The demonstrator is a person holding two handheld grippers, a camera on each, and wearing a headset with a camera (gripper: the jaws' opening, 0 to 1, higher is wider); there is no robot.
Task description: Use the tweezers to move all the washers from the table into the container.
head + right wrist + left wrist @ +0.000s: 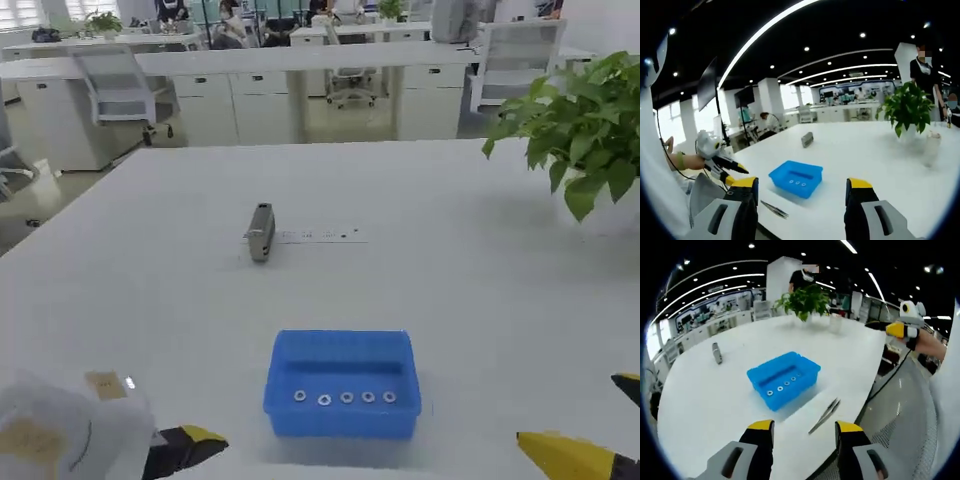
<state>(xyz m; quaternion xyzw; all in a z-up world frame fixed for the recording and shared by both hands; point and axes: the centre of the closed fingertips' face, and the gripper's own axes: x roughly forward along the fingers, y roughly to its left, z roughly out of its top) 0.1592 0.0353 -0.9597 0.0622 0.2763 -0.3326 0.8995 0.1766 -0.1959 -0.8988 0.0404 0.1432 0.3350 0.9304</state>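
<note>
A blue container sits on the white table near its front edge, with several washers in a row inside. The left gripper view shows the same container, its washers and the metal tweezers, which lie loose on the table by the near edge. My left gripper is open and empty, just short of the tweezers. My right gripper is open too, held off the table's edge, with the tweezers and container ahead. Both grippers, left and right, are low in the head view.
A small grey metal block stands mid-table beyond the container. A potted plant is at the far right. Office desks and chairs stand behind the table. A person stands by the plant.
</note>
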